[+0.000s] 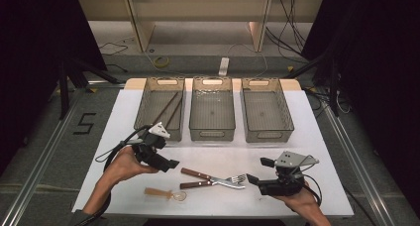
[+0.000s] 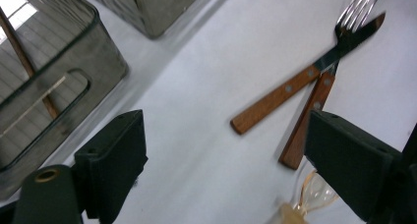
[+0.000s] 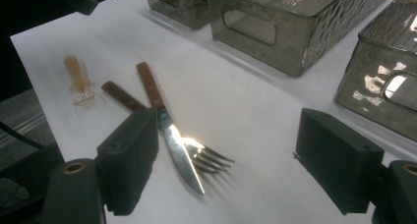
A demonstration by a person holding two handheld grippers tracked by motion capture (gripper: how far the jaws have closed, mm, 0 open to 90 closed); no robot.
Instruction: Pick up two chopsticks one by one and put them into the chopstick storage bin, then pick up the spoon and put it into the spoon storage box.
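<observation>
Cutlery lies just ahead of my left gripper (image 1: 167,163), jaws apart and empty: wooden-handled steel knife (image 2: 295,84) crossing wooden-handled fork (image 2: 314,106). I would straddle one handle only. My right gripper (image 1: 255,171) waits apart, empty, beside the tines.

Bare table (image 1: 277,151) between bins (image 1: 213,114) and crossed knife (image 1: 198,175), fork (image 1: 223,182); passage free.
</observation>
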